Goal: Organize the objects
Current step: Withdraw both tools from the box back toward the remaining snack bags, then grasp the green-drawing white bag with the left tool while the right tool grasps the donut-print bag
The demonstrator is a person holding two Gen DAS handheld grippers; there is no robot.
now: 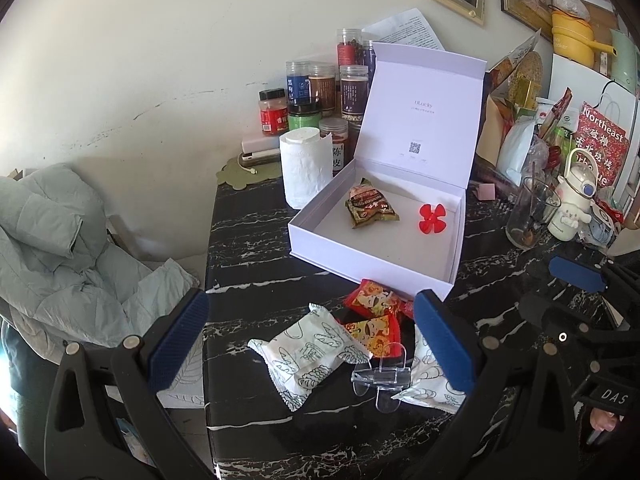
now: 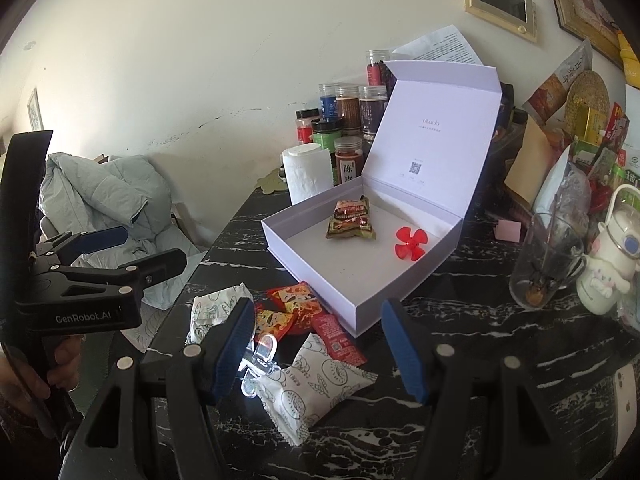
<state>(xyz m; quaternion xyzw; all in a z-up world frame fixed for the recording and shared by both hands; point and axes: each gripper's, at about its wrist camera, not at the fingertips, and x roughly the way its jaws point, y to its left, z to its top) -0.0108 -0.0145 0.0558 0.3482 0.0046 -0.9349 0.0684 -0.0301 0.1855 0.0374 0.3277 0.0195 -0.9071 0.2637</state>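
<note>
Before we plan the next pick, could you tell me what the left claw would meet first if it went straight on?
Probably the red packets, just before the box; depth is uncertain.

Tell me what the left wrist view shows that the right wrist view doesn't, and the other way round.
Only the left wrist view: the yellow pot on the far shelf, and the power bank beside the jars.

Only the right wrist view: a white phone on the table's near right, and a hand holding the left gripper.

Both: the open white box holding a brown snack packet and a red propeller, with white and red packets and a clear plastic piece in front of it.
</note>
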